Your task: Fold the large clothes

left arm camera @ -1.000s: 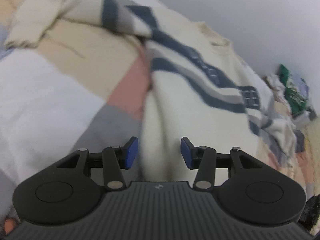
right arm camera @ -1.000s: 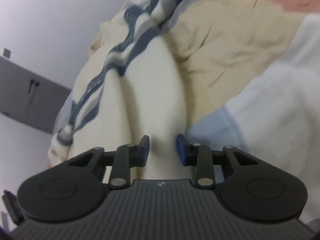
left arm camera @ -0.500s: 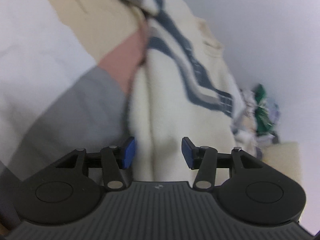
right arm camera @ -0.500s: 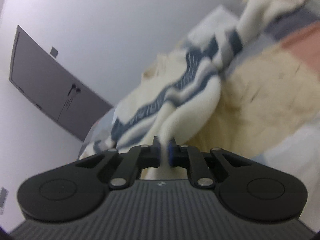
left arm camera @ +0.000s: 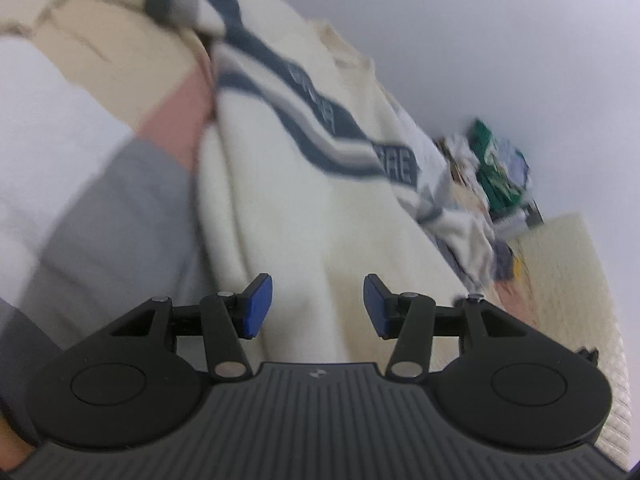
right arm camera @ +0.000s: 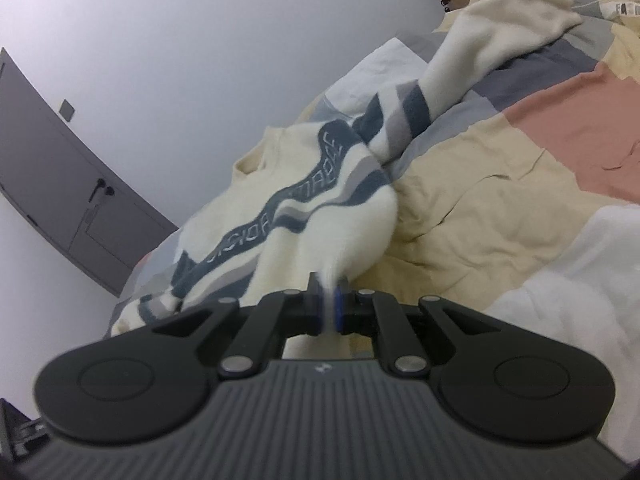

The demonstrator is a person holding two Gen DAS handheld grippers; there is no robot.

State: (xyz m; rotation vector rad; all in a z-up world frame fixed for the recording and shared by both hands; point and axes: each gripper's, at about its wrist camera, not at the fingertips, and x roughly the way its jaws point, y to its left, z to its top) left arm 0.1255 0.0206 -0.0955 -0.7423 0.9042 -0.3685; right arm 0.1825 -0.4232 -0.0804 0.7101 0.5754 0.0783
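A cream sweater (left arm camera: 304,216) with a wavy navy and grey band lies spread on a patchwork bedspread (left arm camera: 60,128). My left gripper (left arm camera: 318,307) hovers over the sweater's lower edge with its blue pads apart and cloth beneath them, not pinched. In the right wrist view the same sweater (right arm camera: 304,184) is pulled up into a peak at its hem, and my right gripper (right arm camera: 329,309) is shut on that fold of cream cloth. One sleeve (right arm camera: 492,28) trails off toward the upper right.
The bedspread (right arm camera: 500,208) has beige, pink, grey and white patches. A heap of other clothes (left arm camera: 492,172) sits at the far end of the bed by the wall. A grey door (right arm camera: 72,184) stands at the left in the right wrist view.
My right gripper closed on the sweater's hem and lifted it off the bed. My left gripper stayed open and swung along the sweater's lower edge.
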